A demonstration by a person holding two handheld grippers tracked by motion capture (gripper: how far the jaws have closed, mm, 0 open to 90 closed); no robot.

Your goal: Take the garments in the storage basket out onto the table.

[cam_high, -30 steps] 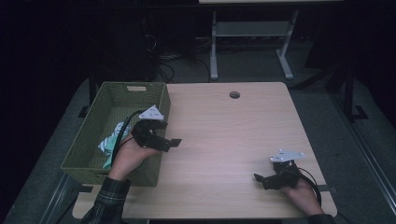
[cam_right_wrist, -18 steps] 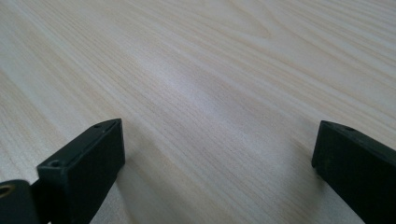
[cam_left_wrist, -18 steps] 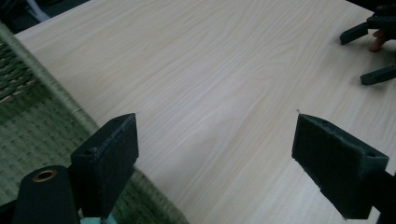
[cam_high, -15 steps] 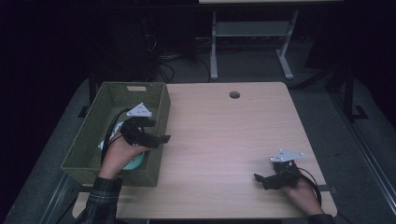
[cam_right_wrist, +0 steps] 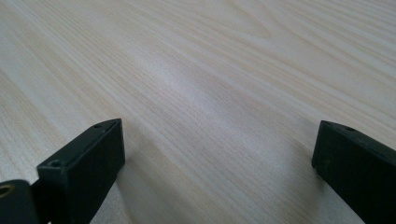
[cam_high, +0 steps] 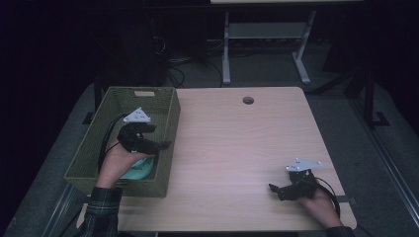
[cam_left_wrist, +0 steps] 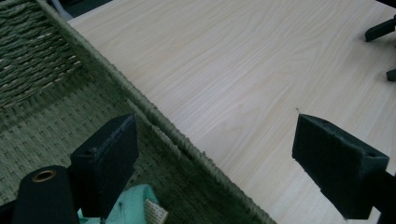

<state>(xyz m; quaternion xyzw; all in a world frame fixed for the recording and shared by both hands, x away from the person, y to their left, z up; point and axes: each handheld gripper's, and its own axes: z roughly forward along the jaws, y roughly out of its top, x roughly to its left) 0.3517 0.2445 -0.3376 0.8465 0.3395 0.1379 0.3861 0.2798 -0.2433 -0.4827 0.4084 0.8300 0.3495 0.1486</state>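
A green woven basket [cam_high: 170,106] stands on the left part of the wooden table [cam_high: 237,143]. My left gripper [cam_high: 157,138] hovers open over the basket's right wall. In the left gripper view [cam_left_wrist: 217,128] its jaws straddle the rim [cam_left_wrist: 154,121], one over the inside and one over the table. Below it a mint-green cloth item [cam_high: 140,170] with a small label [cam_left_wrist: 154,213] lies on the basket floor. My right gripper [cam_high: 274,191] rests near the table's front right, open [cam_right_wrist: 220,128], with only bare wood between its jaws.
A round cable hole [cam_high: 248,100] sits near the table's far edge. Beyond the table stands a white metal frame [cam_high: 267,34] on a dark floor. The right gripper's fingertips [cam_left_wrist: 380,30] show at the far corner of the left gripper view.
My left hand has drawn its gripper leftward from over the table to above the basket's right wall. The mint-green item now shows lower in the basket. The right gripper has stayed put.
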